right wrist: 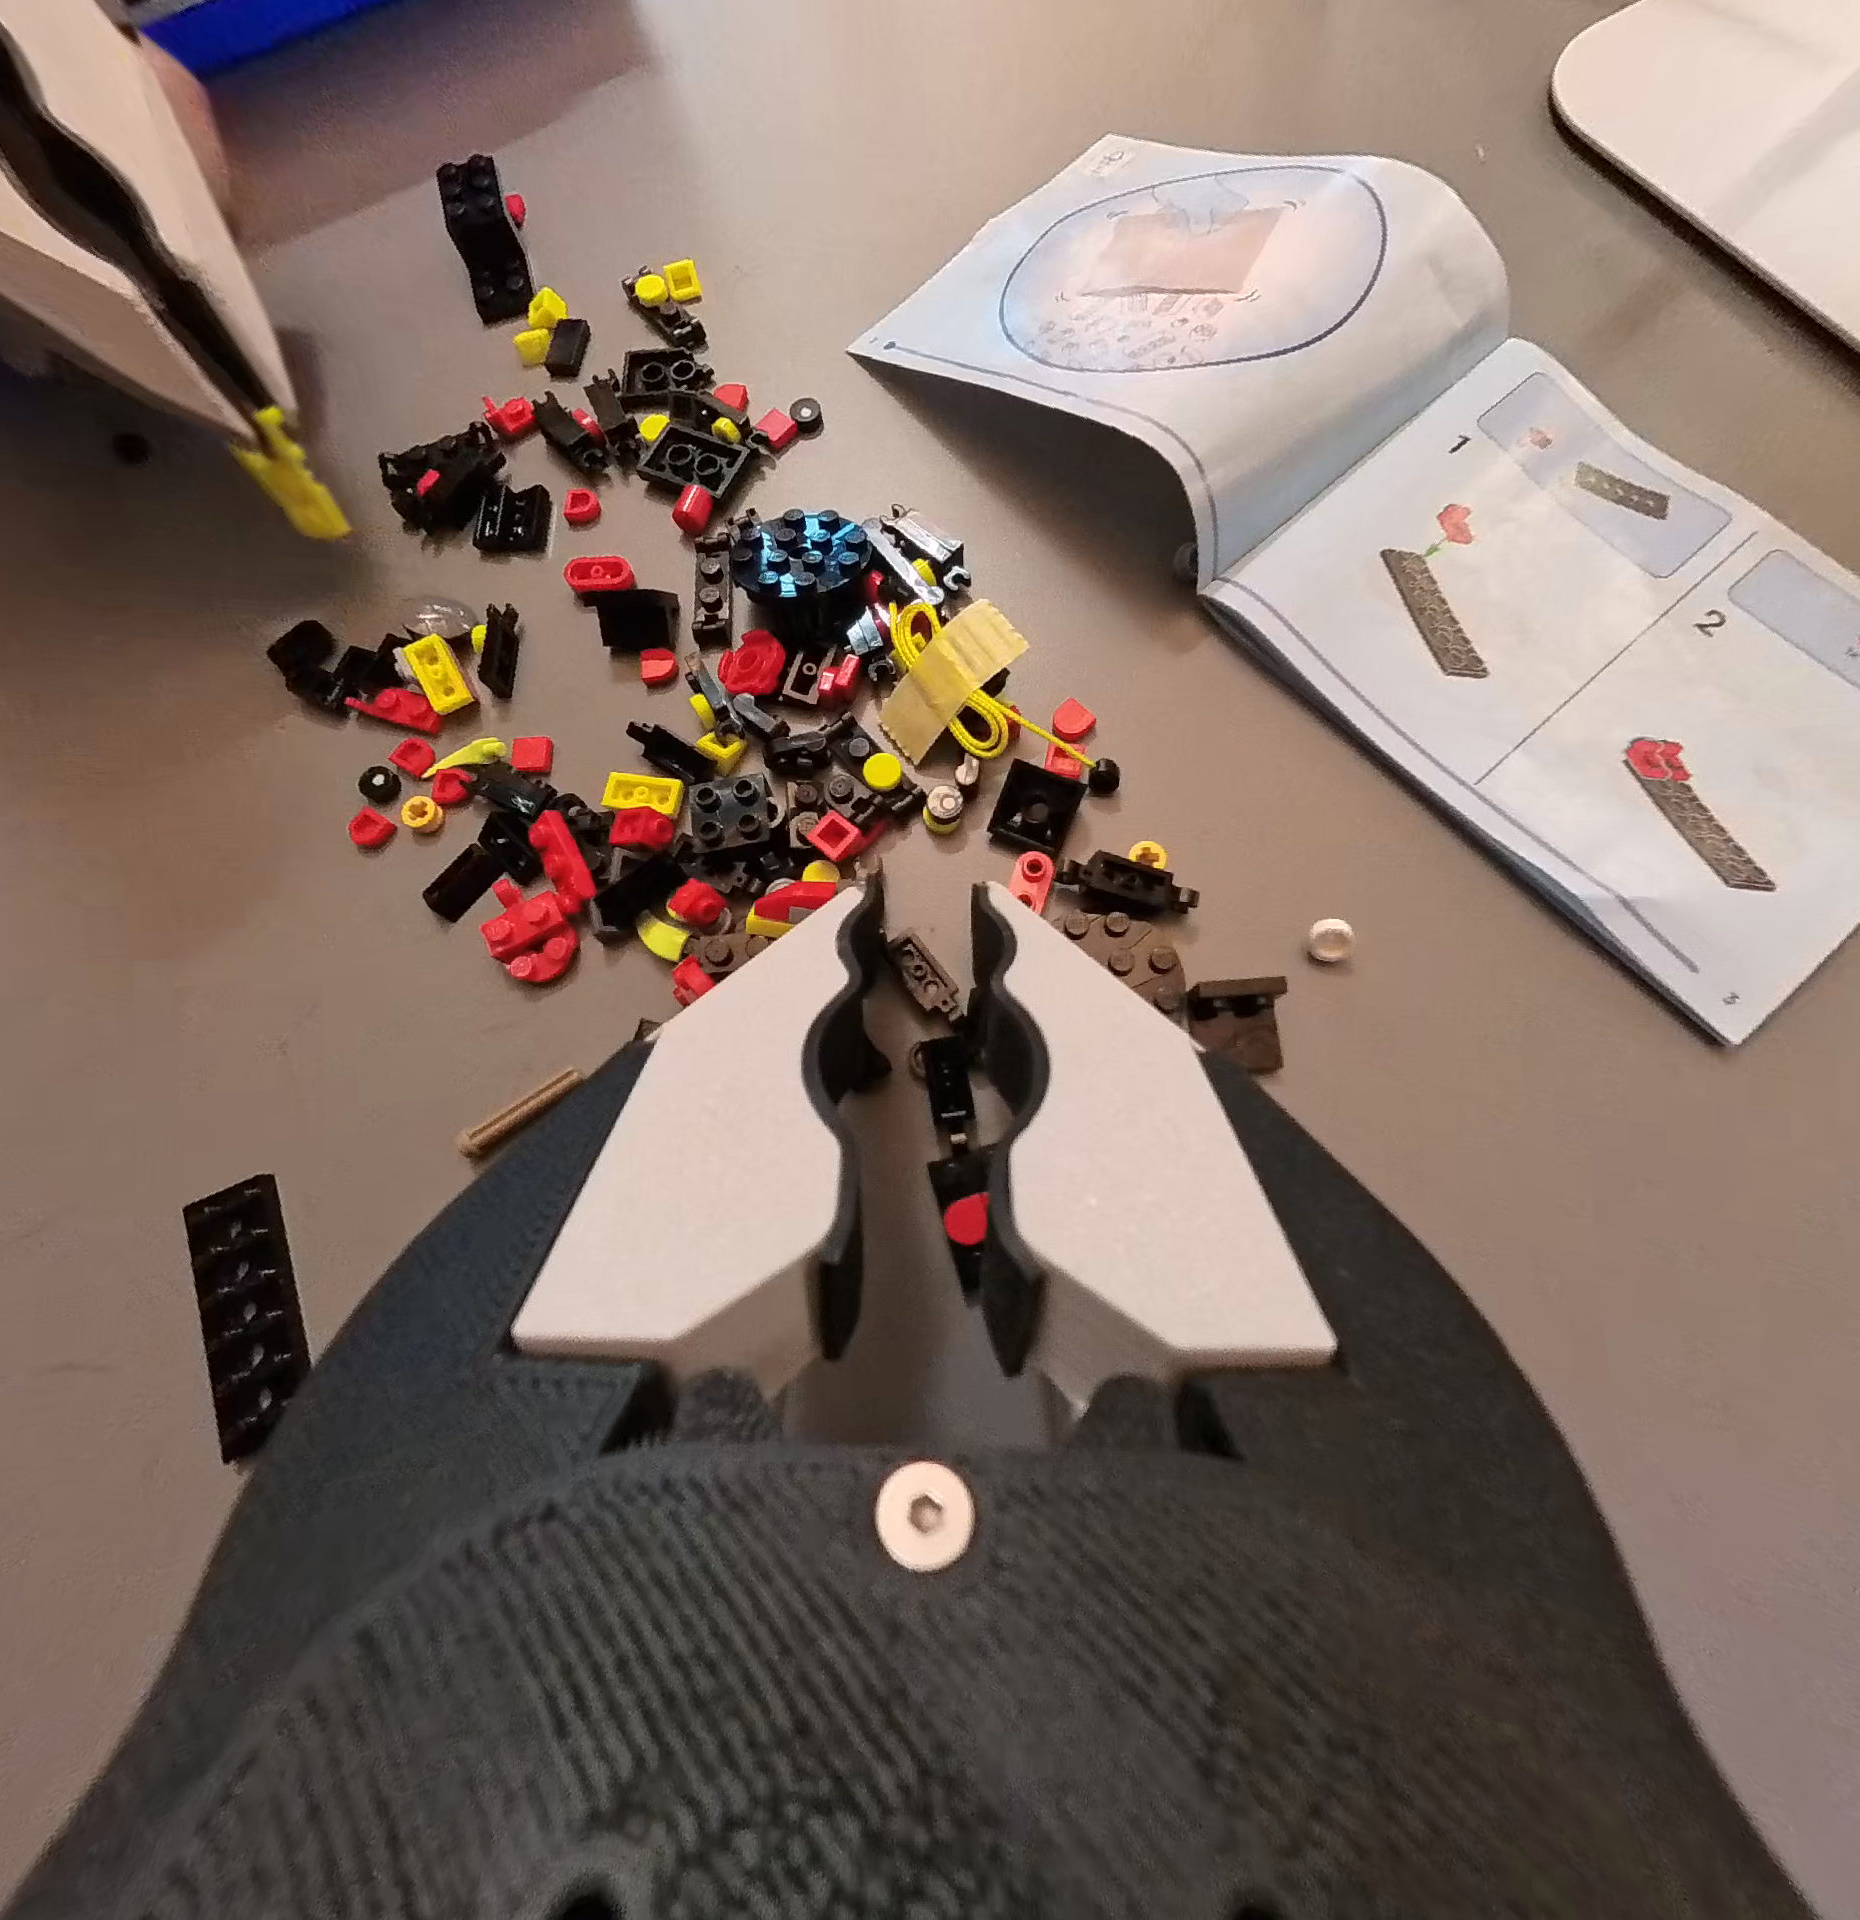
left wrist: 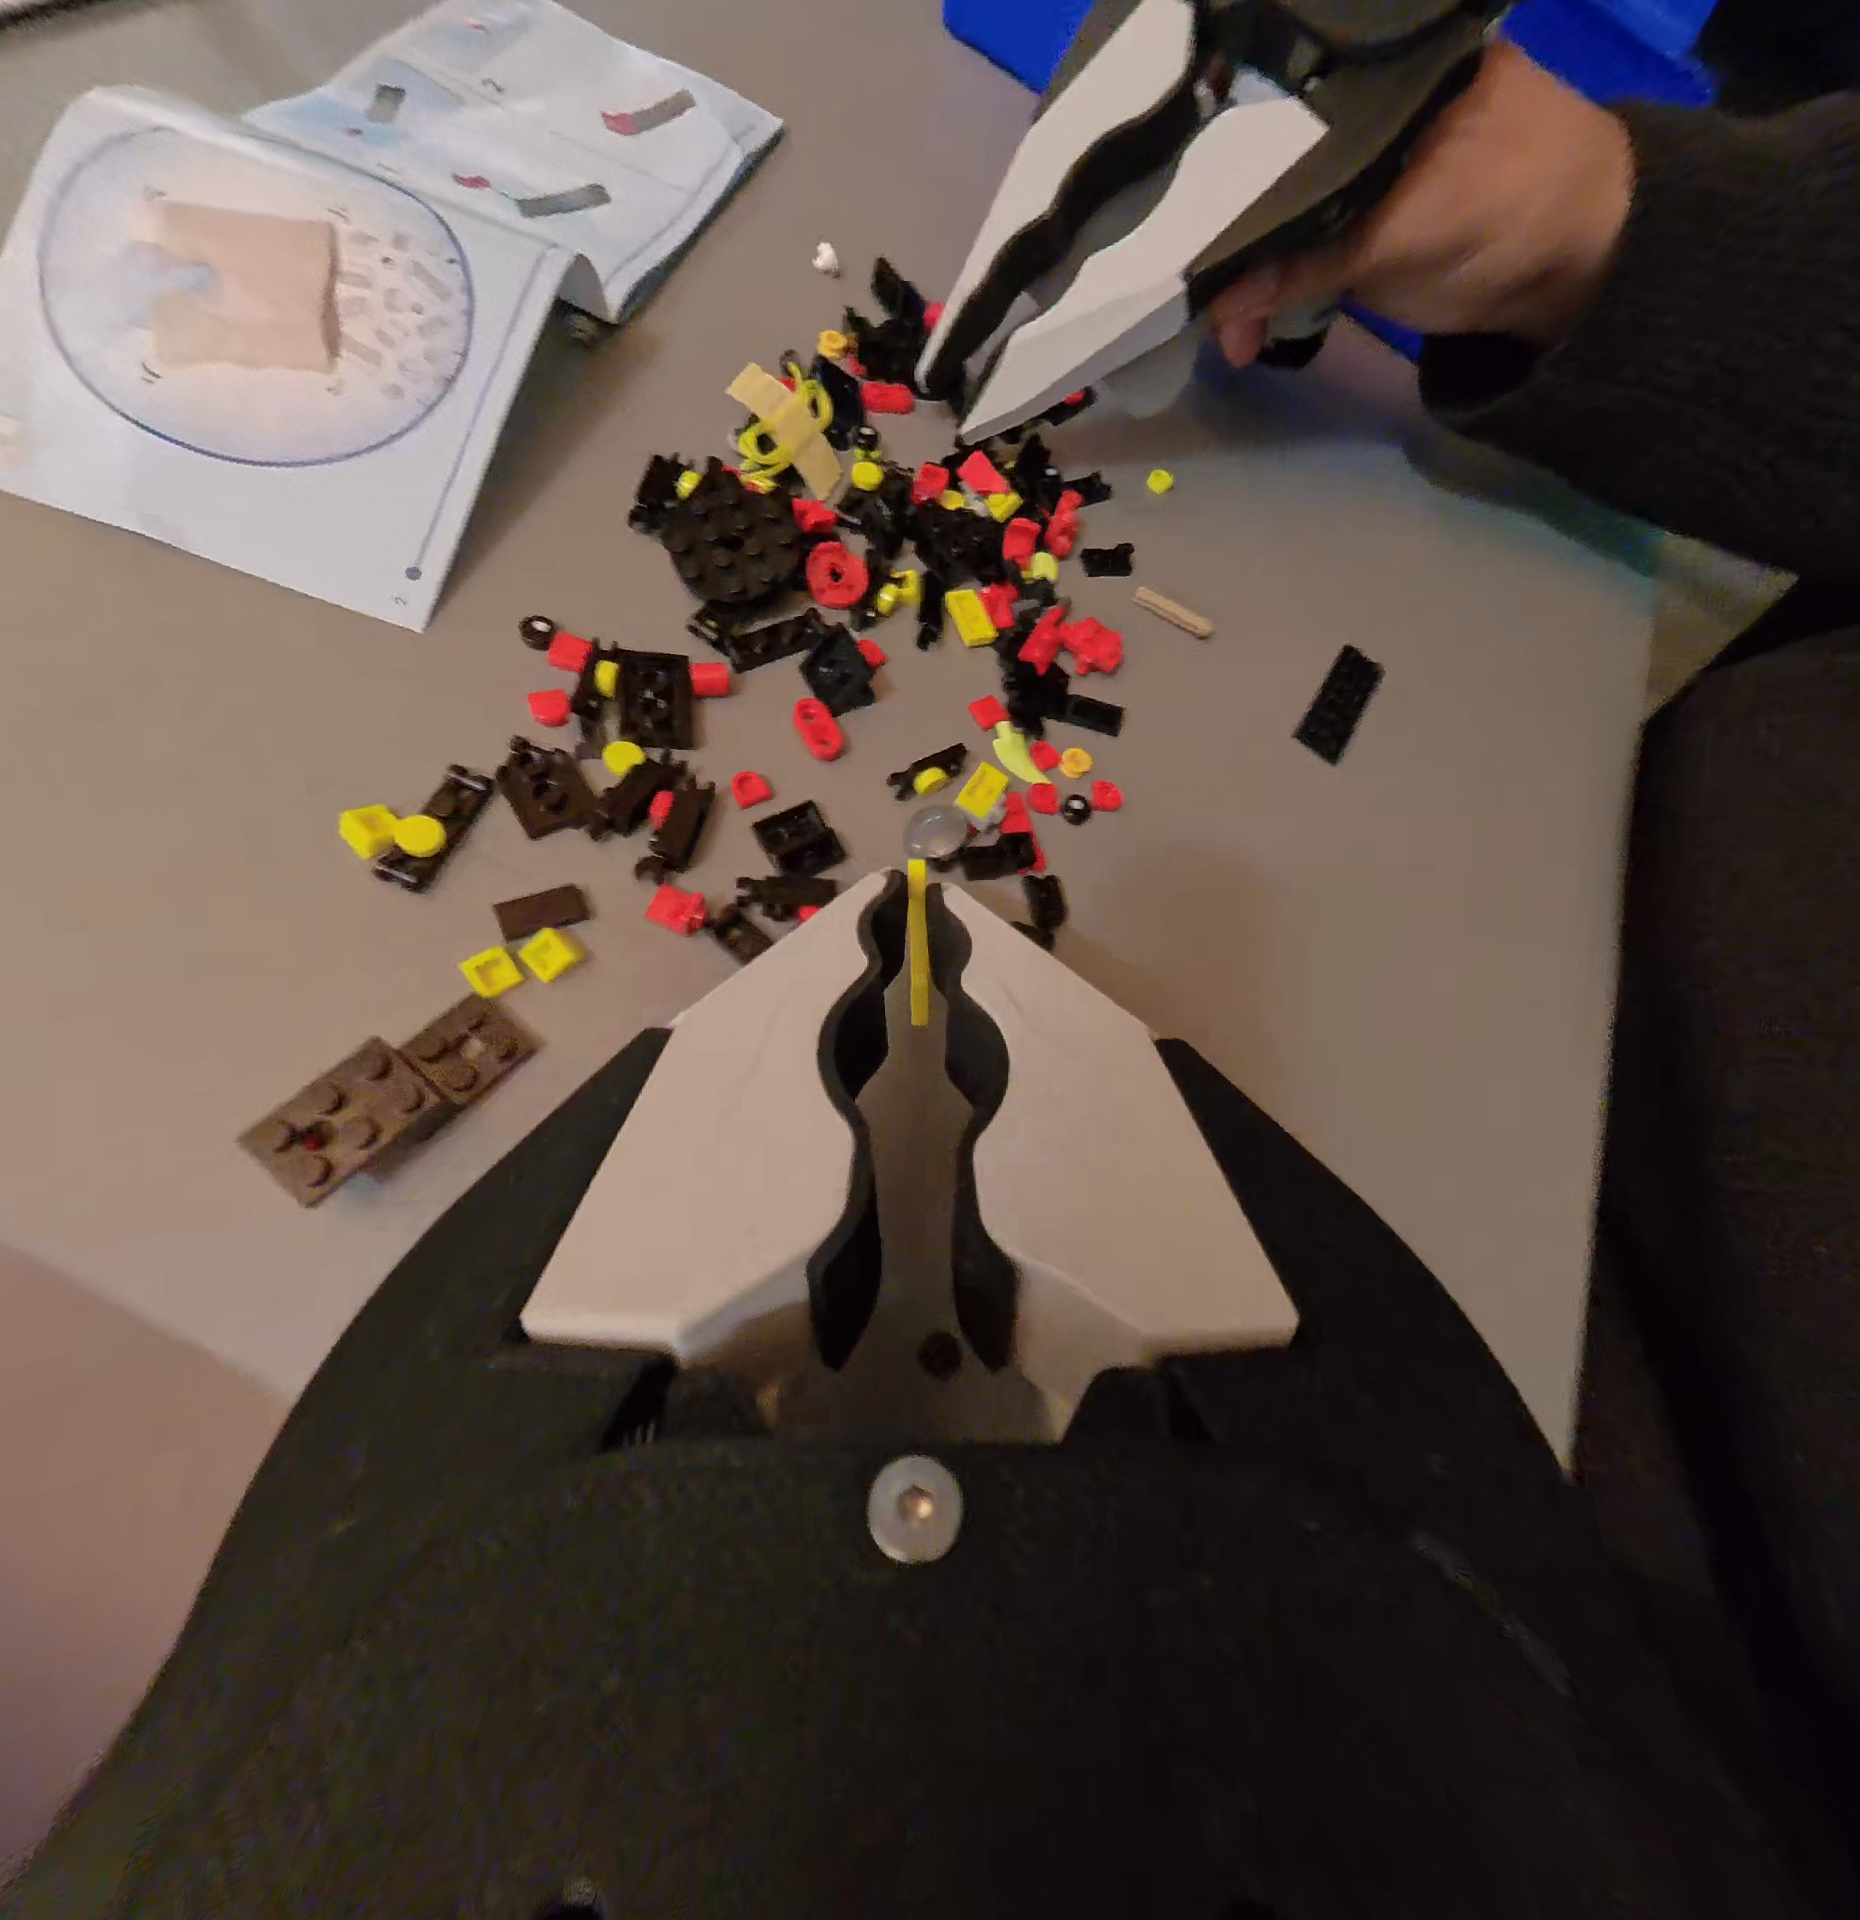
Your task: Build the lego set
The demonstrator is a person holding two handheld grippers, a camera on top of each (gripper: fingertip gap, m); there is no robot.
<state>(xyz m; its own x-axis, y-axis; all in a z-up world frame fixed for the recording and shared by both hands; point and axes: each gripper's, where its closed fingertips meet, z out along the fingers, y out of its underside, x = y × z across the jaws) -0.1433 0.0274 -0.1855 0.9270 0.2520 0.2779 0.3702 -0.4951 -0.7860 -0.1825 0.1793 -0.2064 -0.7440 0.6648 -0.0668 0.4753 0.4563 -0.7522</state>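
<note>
A pile of loose black, red and yellow lego pieces lies on the grey table; it also shows in the right wrist view. My left gripper is shut on a thin yellow plate, held edge-on just above the near edge of the pile. In the right wrist view this gripper holds the yellow plate at the upper left. My right gripper is open and empty, low over small black pieces at its side of the pile. It shows in the left wrist view at the pile's far side.
An open instruction booklet lies beside the pile. A long black plate and a tan pin lie apart. Brown plates sit near my left gripper. A blue box and a white object stand farther off. My hands' fingertips stand some 15 cm from each other.
</note>
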